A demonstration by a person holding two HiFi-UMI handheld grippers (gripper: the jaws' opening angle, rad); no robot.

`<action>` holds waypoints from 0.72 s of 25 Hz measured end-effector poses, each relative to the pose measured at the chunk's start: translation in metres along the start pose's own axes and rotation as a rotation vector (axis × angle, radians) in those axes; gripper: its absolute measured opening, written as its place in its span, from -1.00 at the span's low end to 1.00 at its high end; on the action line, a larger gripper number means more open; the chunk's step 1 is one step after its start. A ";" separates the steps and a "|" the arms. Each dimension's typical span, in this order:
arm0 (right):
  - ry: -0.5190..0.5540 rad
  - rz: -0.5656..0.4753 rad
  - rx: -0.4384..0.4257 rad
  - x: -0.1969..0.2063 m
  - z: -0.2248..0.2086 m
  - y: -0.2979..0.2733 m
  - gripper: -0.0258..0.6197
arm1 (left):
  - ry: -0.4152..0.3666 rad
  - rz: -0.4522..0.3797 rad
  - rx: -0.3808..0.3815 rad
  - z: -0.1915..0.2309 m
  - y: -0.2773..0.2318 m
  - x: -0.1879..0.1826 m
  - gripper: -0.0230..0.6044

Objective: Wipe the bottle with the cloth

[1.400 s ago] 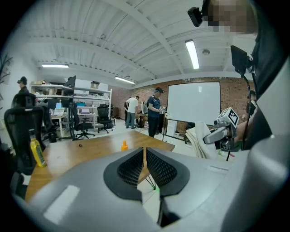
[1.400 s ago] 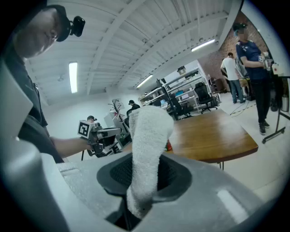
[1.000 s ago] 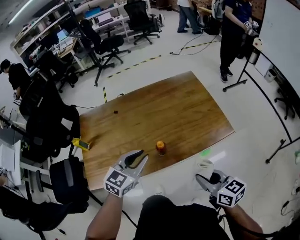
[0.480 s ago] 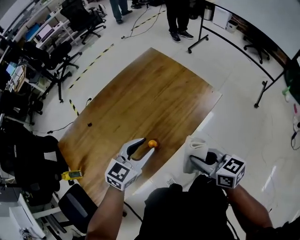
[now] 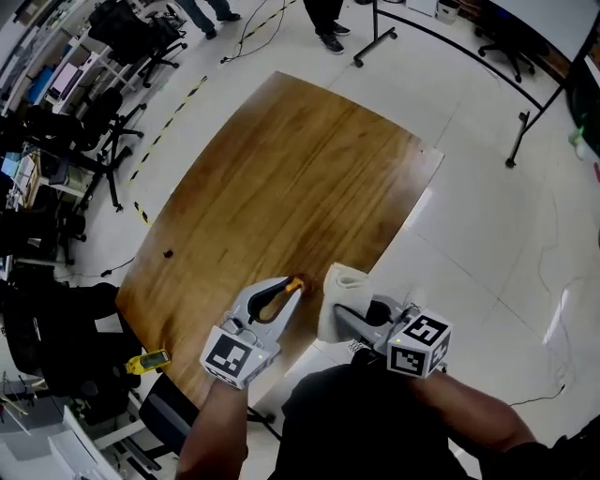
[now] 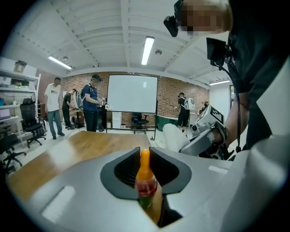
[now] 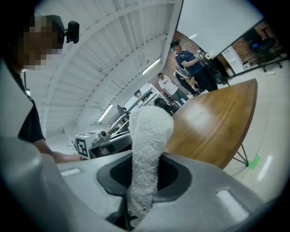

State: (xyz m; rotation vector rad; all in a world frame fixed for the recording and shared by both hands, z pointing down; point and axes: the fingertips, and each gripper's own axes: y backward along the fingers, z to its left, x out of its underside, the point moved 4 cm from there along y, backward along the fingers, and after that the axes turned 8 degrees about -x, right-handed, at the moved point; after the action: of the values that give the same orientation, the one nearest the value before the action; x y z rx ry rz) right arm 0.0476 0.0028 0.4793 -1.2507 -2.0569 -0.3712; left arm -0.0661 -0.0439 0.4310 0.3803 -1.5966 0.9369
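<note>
A small bottle (image 5: 294, 282) with an orange cap and red contents is at the near edge of the wooden table (image 5: 281, 159). It is between the jaws of my left gripper (image 5: 289, 292), which are closing on it. In the left gripper view the bottle (image 6: 145, 181) stands upright in the slot of the left gripper (image 6: 145, 154), with both pads against its body. My right gripper (image 5: 339, 311) is shut on a white fluffy cloth (image 5: 339, 285), just right of the bottle and a little apart from it. In the right gripper view the cloth (image 7: 147, 145) sticks up out of the right gripper (image 7: 144, 170).
A small dark object (image 5: 168, 253) lies on the table near its left edge. Office chairs (image 5: 112, 28) and desks stand at the upper left, and a yellow item (image 5: 150, 360) lies on the floor. A whiteboard stand (image 5: 441, 37) is at the upper right. Several people (image 6: 90, 102) stand beyond the table's far end.
The bottle stood free in front of the left gripper; now it is between that gripper's jaws. The right gripper with the cloth has moved left, close to the bottle. The head view has swung round.
</note>
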 end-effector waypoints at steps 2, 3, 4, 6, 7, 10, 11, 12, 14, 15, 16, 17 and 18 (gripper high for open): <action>-0.043 -0.057 -0.001 0.007 -0.004 -0.013 -0.70 | 0.001 0.003 -0.005 -0.001 -0.002 0.002 -0.68; -0.053 -0.087 -0.011 0.007 -0.004 -0.020 -0.69 | 0.001 0.007 -0.002 -0.001 -0.002 0.004 -0.68; -0.053 -0.115 -0.026 0.006 -0.002 -0.026 -0.70 | 0.000 0.012 0.000 -0.001 -0.002 0.004 -0.68; -0.029 -0.152 -0.045 0.002 0.003 -0.037 -0.70 | -0.008 0.006 0.014 0.000 -0.002 0.006 -0.68; -0.012 -0.151 -0.039 0.002 0.002 -0.041 -0.70 | -0.009 0.001 0.021 0.001 -0.001 0.008 -0.68; 0.013 -0.118 0.003 0.009 -0.008 -0.050 -0.70 | -0.005 -0.007 0.022 0.002 0.001 0.013 -0.68; 0.011 -0.109 0.012 0.011 -0.011 -0.050 -0.70 | -0.010 -0.013 0.023 0.001 0.001 0.013 -0.68; 0.008 -0.103 0.016 0.013 -0.013 -0.050 -0.70 | -0.016 -0.020 0.025 0.001 0.001 0.012 -0.68; -0.004 -0.097 0.011 0.018 -0.015 -0.049 -0.70 | -0.026 -0.021 0.025 0.000 0.001 0.011 -0.68; -0.010 -0.096 0.006 0.019 -0.016 -0.047 -0.70 | -0.026 -0.015 0.021 0.000 0.001 0.010 -0.68; -0.015 -0.097 0.001 0.021 -0.016 -0.046 -0.70 | -0.026 -0.010 0.018 0.000 0.001 0.009 -0.68; -0.016 -0.098 -0.002 0.022 -0.017 -0.046 -0.70 | -0.028 -0.014 0.020 -0.001 0.001 0.009 -0.68; -0.014 -0.098 -0.002 0.024 -0.018 -0.045 -0.70 | -0.030 -0.022 0.024 -0.001 0.001 0.009 -0.68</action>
State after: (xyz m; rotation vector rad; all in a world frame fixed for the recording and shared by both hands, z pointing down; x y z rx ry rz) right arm 0.0090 -0.0135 0.5132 -1.1594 -2.1356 -0.4112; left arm -0.0684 -0.0405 0.4395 0.4295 -1.6071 0.9379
